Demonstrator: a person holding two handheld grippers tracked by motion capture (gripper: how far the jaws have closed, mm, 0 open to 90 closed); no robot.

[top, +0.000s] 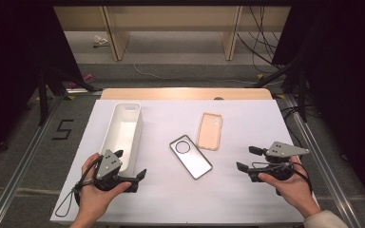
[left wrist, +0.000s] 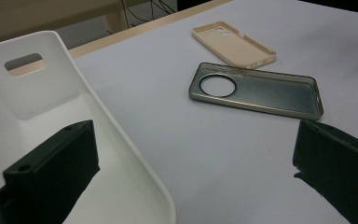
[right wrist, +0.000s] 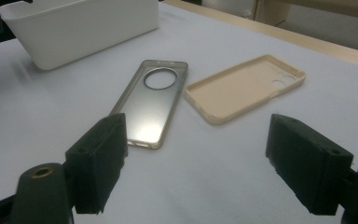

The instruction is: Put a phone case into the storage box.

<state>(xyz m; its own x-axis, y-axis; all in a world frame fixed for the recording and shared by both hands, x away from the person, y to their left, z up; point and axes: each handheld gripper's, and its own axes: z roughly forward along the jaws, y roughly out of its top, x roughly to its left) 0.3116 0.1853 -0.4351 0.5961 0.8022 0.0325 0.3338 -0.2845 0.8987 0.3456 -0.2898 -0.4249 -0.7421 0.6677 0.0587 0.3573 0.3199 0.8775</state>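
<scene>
Two phone cases lie in the middle of the white table. The clear smoky case (top: 190,156) (left wrist: 256,88) (right wrist: 151,100) with a round camera hole lies nearer, and a beige case (top: 210,131) (left wrist: 233,44) (right wrist: 244,87) lies just behind it to the right. A long white bin (top: 122,134) (left wrist: 51,121) (right wrist: 81,29) stands to the left. My left gripper (top: 132,165) (left wrist: 193,163) is open at the bin's near end, one jaw over the bin's inside. At the right, my right gripper (top: 246,158) (right wrist: 205,163) is open, pointing left at the cases with nothing between its jaws.
The white table top (top: 247,118) has a wooden strip (top: 185,93) along its far edge. Beyond it are shelf legs and cables (top: 261,47) on the floor. Dark stands flank the table on both sides.
</scene>
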